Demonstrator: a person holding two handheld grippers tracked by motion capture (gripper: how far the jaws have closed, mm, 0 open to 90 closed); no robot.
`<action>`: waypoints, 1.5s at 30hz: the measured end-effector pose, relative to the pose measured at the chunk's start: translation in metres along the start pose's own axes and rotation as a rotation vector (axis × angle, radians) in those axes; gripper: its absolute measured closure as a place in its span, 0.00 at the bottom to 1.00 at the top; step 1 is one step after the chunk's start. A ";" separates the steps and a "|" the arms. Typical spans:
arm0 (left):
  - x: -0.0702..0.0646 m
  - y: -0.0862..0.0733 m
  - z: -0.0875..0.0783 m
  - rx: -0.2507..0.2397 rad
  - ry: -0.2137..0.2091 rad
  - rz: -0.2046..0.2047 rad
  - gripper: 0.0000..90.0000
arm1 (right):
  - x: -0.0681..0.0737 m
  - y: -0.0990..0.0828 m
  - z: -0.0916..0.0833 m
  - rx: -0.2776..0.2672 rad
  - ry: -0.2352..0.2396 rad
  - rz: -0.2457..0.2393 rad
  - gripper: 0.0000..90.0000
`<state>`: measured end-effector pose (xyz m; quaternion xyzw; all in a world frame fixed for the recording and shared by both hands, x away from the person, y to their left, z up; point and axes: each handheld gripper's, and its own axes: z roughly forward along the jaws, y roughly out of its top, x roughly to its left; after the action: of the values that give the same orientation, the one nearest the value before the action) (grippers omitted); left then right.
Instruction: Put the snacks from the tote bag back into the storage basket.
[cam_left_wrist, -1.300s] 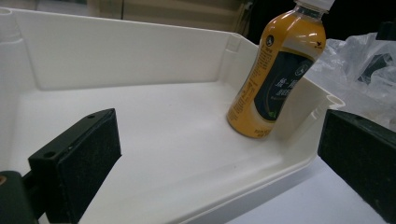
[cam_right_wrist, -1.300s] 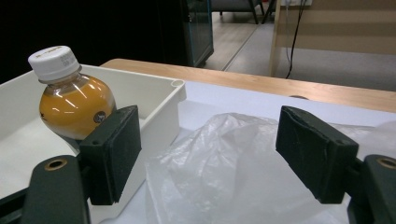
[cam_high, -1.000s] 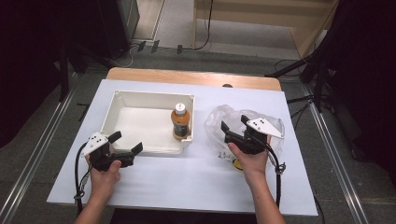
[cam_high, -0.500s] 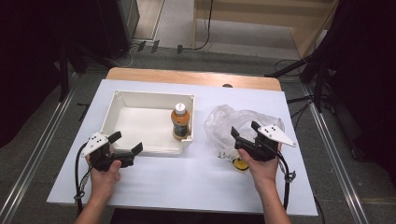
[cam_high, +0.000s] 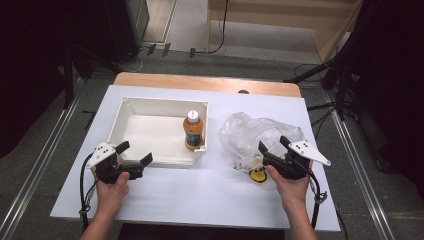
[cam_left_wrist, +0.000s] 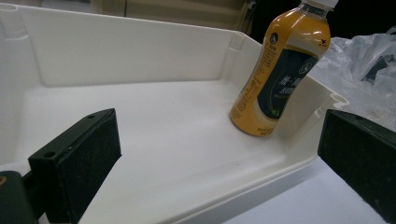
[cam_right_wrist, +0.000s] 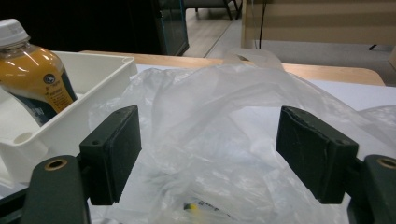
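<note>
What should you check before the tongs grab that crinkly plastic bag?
1. Right tongs open: ok.
2. Plastic bag in front of their open jaws: ok.
3. Left tongs open, holding nothing: ok.
4. Bottle standing upright in a corner of the white bin, out of the way: ok.
5. Yellow thing at the bag's near edge, in or under the bag: cannot tell.

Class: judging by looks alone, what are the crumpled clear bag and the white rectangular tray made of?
Crumpled clear bag: thin plastic film, seemingly; see-through, wrinkled, glossy highlights. White rectangular tray: probably rigid moulded plastic; smooth, slightly shiny walls with rounded corners.
</note>
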<state>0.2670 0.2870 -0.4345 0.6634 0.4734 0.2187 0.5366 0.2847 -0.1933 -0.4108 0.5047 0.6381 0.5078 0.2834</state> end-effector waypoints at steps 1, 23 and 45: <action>0.000 0.000 0.000 0.000 0.000 0.000 0.00 | -0.002 -0.001 -0.001 -0.001 -0.003 0.002 0.25; 0.003 0.001 -0.003 -0.008 0.012 -0.005 0.00 | -0.044 -0.012 -0.027 -0.015 -0.104 0.031 0.26; 0.012 0.001 -0.007 -0.012 0.035 -0.015 0.00 | -0.088 -0.029 -0.046 -0.008 -0.206 0.096 0.27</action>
<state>0.2670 0.3014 -0.4340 0.6525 0.4865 0.2292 0.5339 0.2636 -0.2914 -0.4368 0.5831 0.5788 0.4686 0.3247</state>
